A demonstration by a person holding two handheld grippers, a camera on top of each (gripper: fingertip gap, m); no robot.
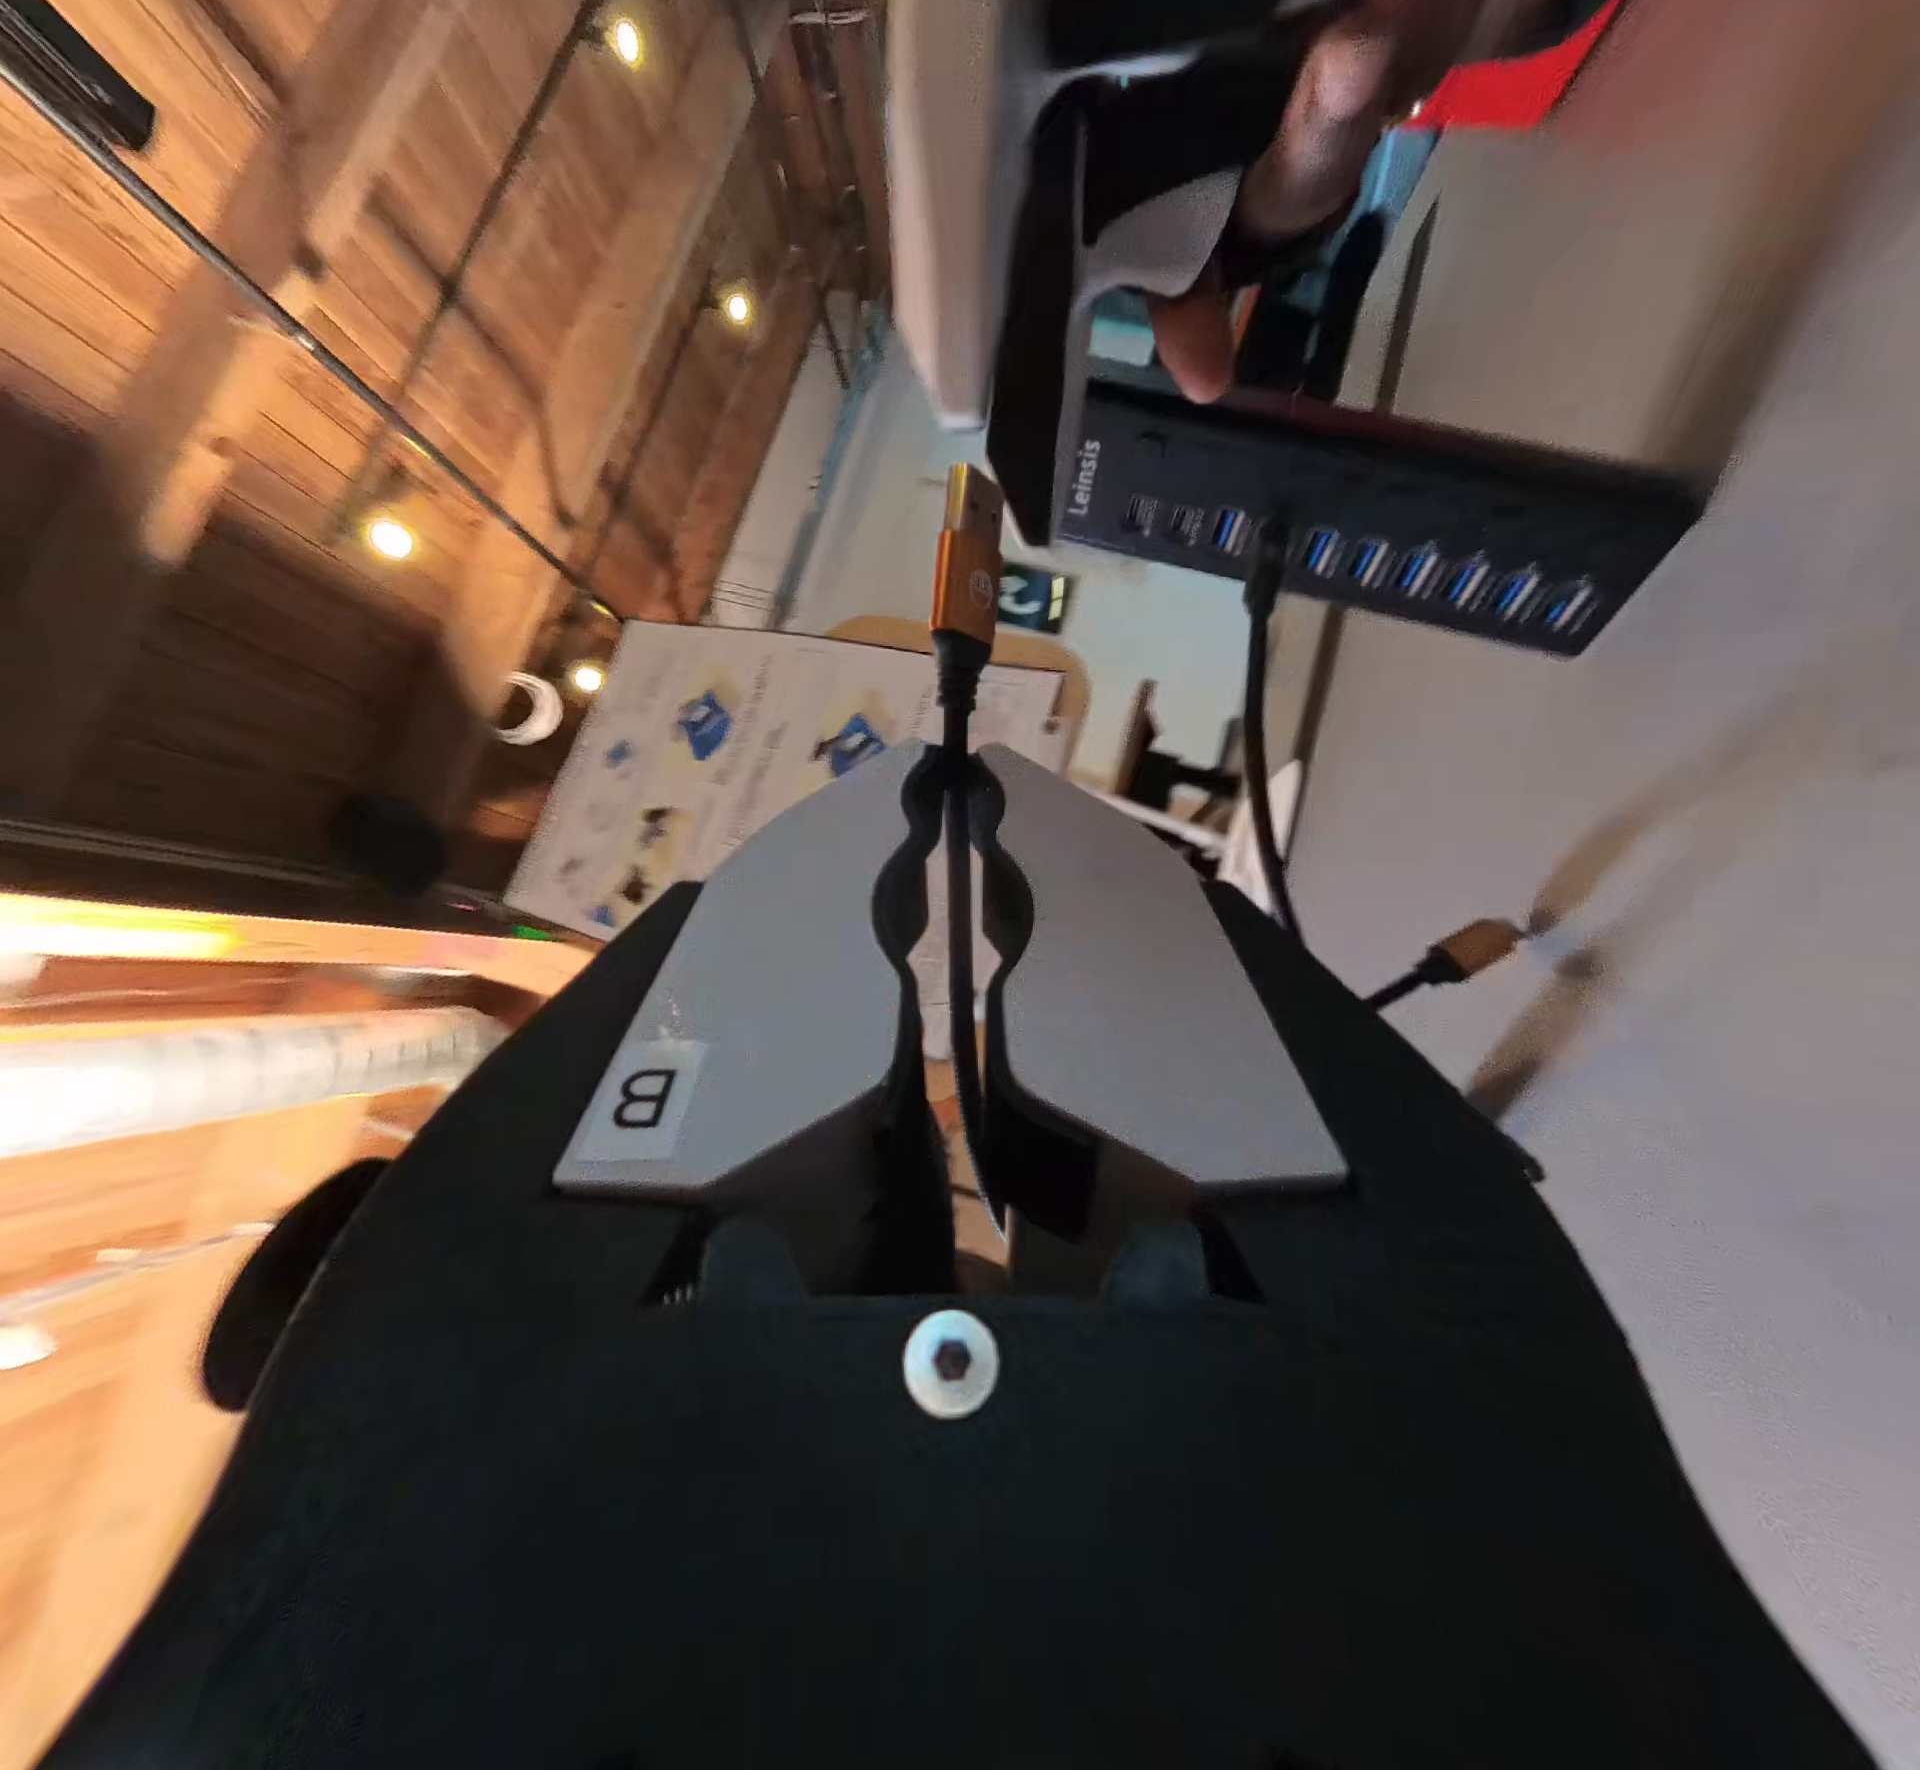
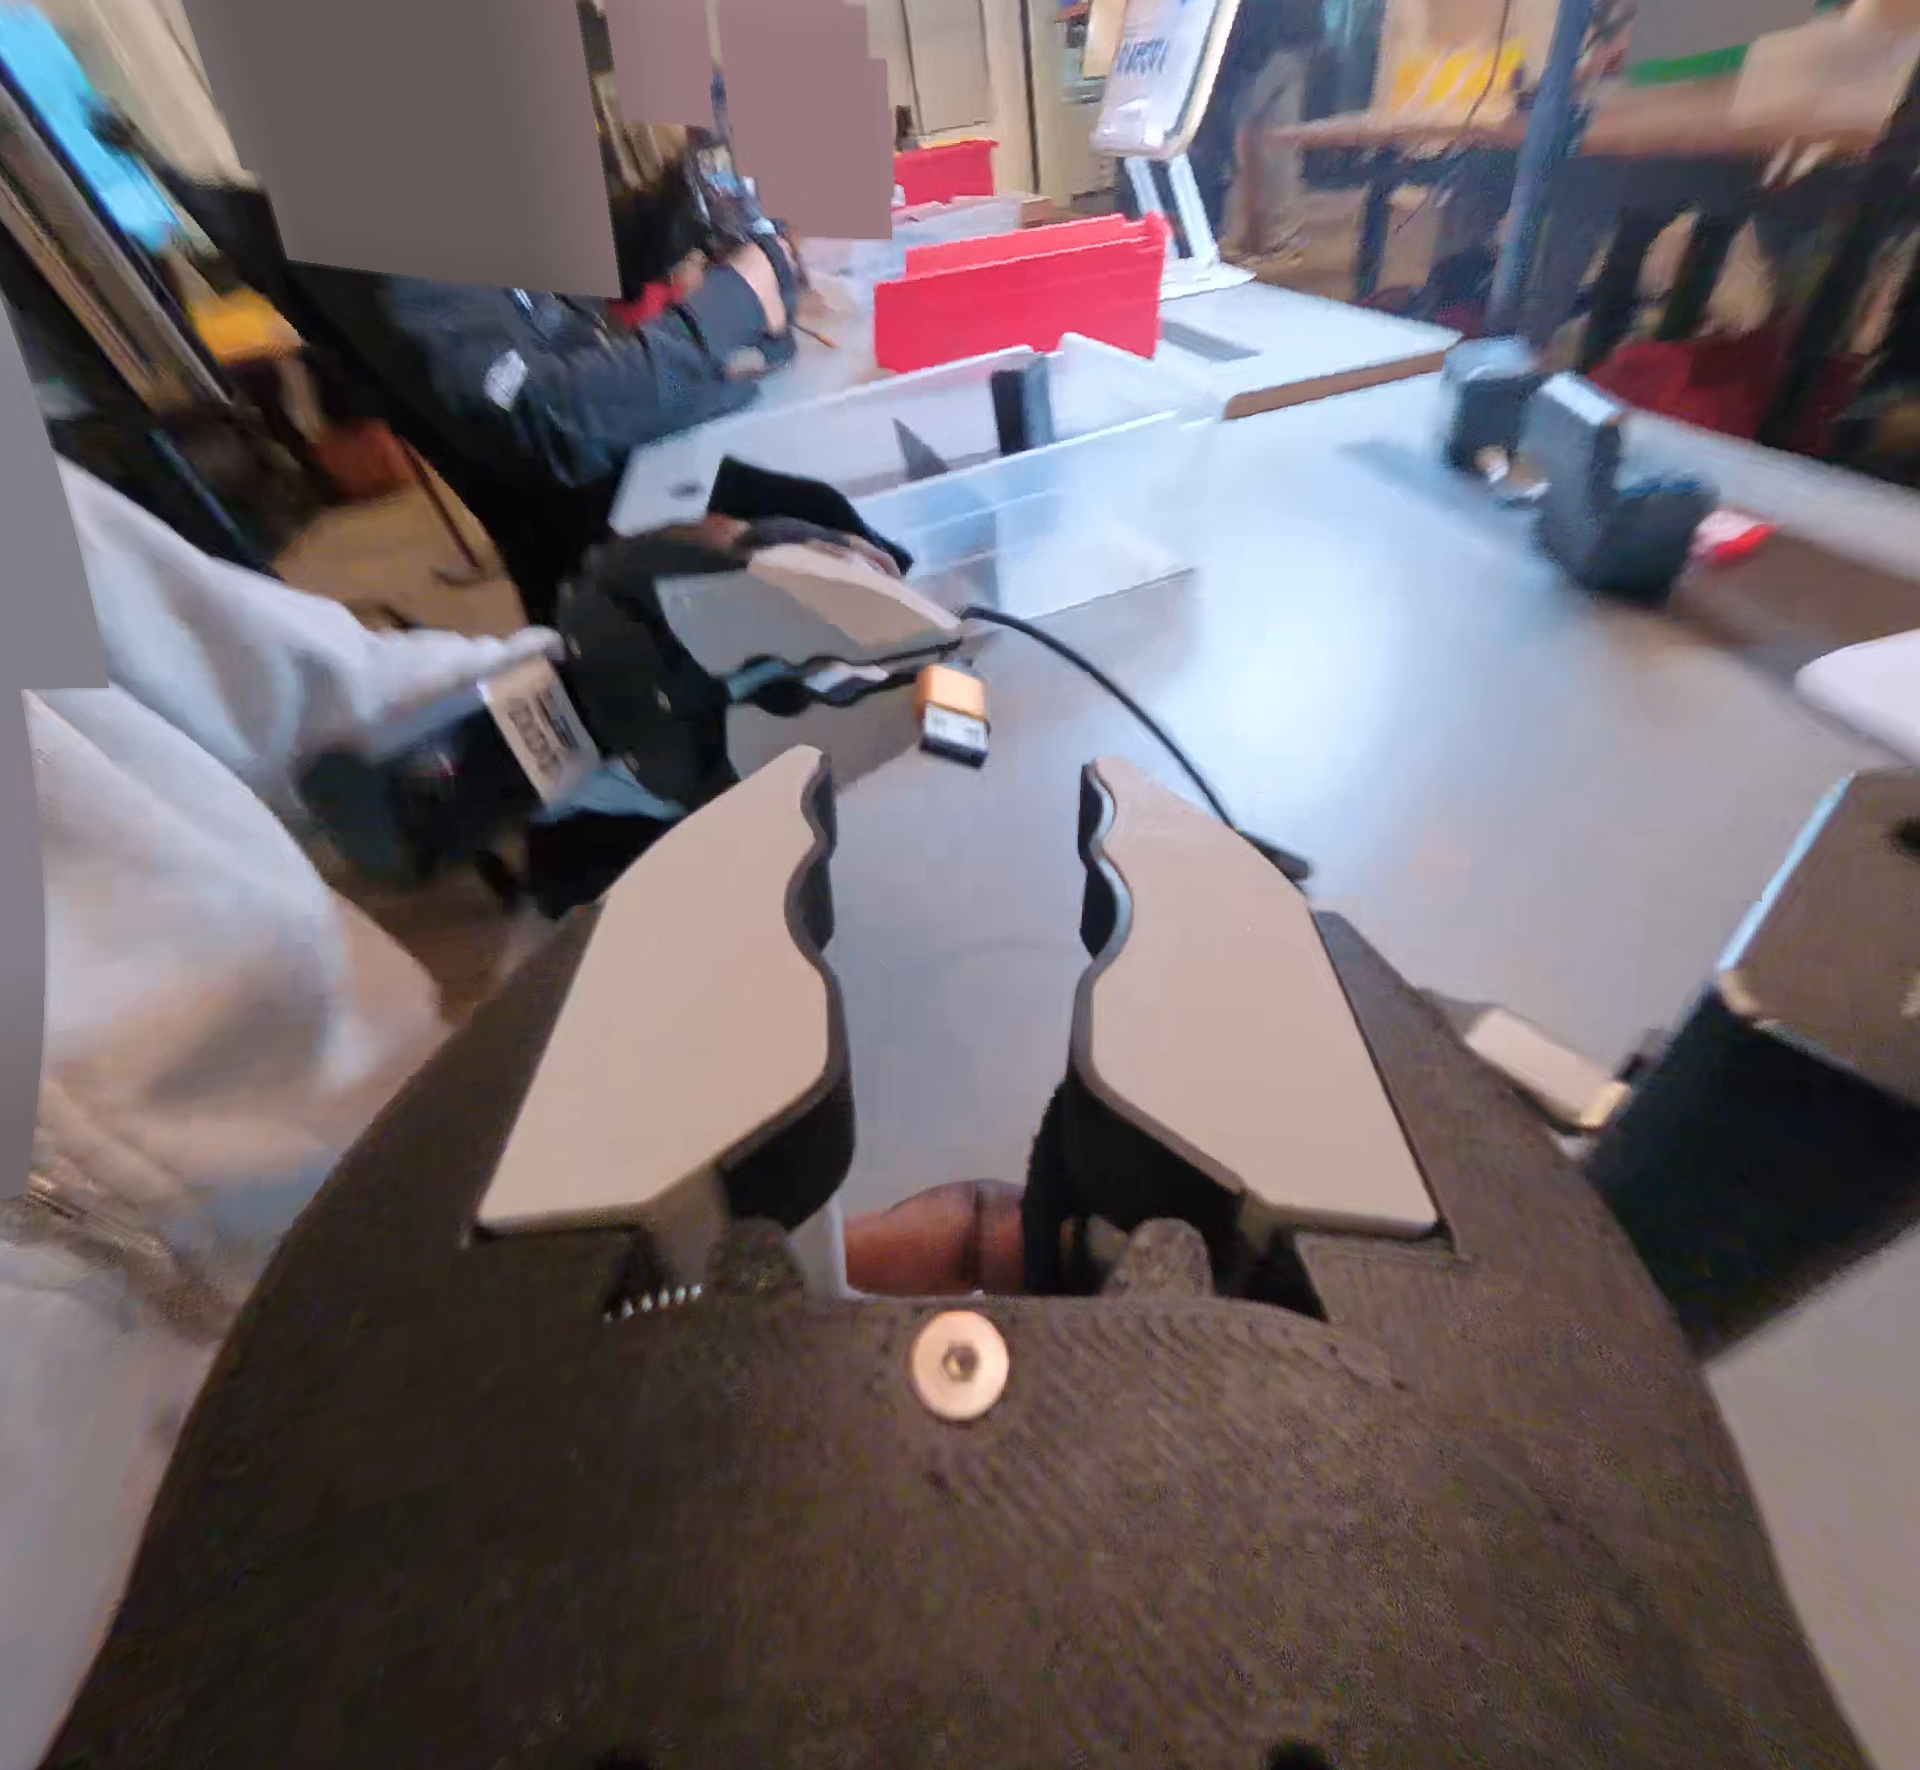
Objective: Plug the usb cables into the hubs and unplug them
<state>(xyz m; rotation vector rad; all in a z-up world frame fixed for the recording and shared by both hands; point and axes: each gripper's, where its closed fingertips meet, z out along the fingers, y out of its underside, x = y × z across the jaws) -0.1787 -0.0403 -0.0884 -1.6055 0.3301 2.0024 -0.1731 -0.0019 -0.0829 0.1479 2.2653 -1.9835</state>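
Note:
My left gripper [image 1: 951, 759] is shut on a black cable, and the cable's orange USB plug [image 1: 966, 557] sticks out past the fingertips. The plug is in the air just left of the black hub [image 1: 1382, 515], which has a row of blue ports. A second black cable [image 1: 1262, 681] is plugged into the hub. Another orange plug [image 1: 1475, 946] lies on the table. My right gripper [image 2: 956, 785] is open over the hub's dark top [image 2: 956, 951]. I cannot tell whether it touches the hub. In the right wrist view the left gripper [image 2: 821, 619] holds the orange plug [image 2: 951, 707].
A clear plastic bin [image 2: 1039, 484] and red dividers [image 2: 1018, 297] stand beyond the hub. Black devices [image 2: 1590, 494] lie at the far right, and a black box [image 2: 1808, 993] stands at the near right. A person's white sleeve [image 2: 208, 640] is at the left.

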